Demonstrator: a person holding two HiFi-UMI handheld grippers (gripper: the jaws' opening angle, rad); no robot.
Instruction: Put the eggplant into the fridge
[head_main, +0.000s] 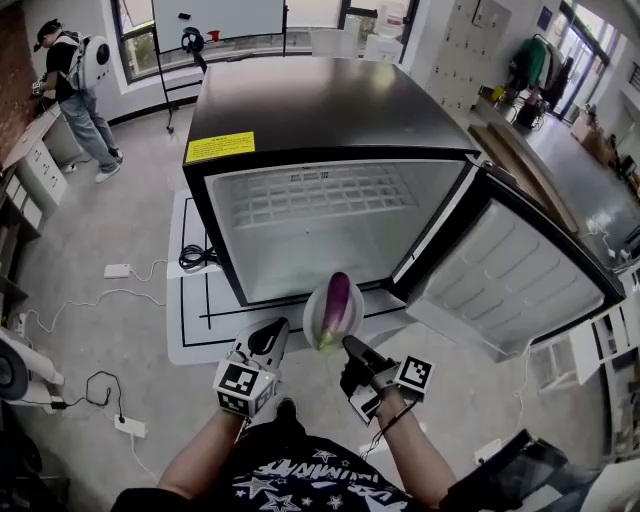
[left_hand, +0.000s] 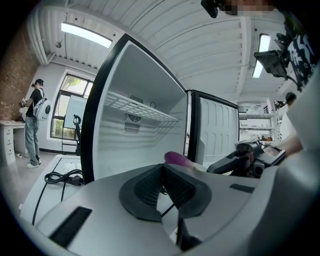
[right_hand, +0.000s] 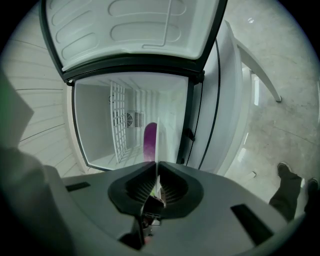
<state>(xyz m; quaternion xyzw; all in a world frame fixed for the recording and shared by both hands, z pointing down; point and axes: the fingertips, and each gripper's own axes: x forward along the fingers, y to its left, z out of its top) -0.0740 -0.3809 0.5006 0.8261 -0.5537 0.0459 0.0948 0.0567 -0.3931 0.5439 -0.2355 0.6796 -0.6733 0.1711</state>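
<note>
Grey and empty, my left gripper (head_main: 277, 332) is idling with its jaws pressed together just in front of the fridge (head_main: 330, 105), standing aside because one grip seems enough for this load. The purple eggplant (head_main: 339, 298) is hanging before the fridge's open mouth, not yet inside, standing upright in a thin white wrap (head_main: 317, 312). My right gripper (head_main: 351, 345) is pinching that wrap from below and aiming it at the bare compartment, probably for a straight push in.

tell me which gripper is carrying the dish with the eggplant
The right gripper: its jaws pinch the white dish's rim, eggplant lying on it. The left gripper is shut on nothing beside it.
</note>
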